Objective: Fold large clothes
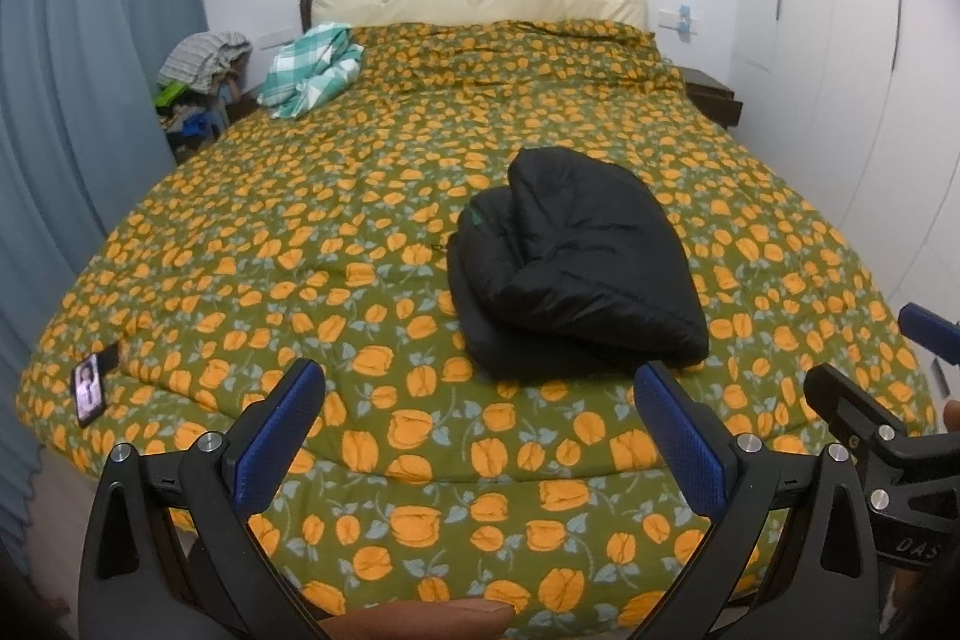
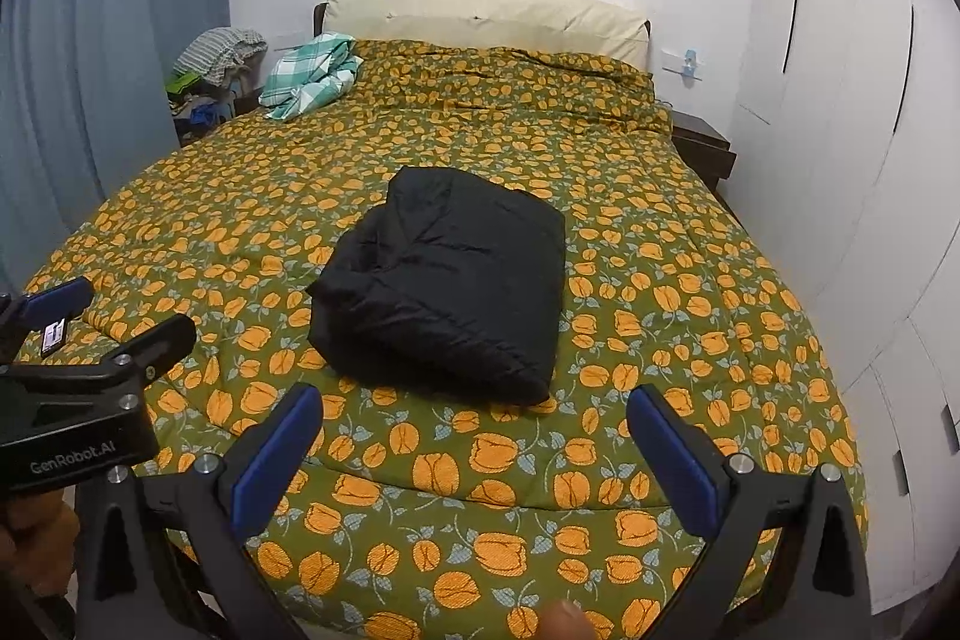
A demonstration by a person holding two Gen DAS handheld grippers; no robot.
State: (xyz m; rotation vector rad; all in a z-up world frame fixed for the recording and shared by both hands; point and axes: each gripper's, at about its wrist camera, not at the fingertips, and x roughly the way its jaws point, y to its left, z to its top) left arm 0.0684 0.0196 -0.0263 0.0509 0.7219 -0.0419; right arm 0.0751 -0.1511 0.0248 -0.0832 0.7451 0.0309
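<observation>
Right wrist: folded jacket [image 2: 444,280] lengthwise toward headboard [image 2: 486,13]

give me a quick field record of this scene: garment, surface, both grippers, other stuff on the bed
garment: black jacket, folded into a bundle, nothing holding it
surface: floral quilt on bed
left gripper: jaws open, empty, near the bed's foot
right gripper: jaws open, empty, short of the jacket
other: checked cloth near the headboard; phone at the left edge

Even, soft indoor light, faint shadows, sharp focus, strong fisheye bending with dark corners.
</observation>
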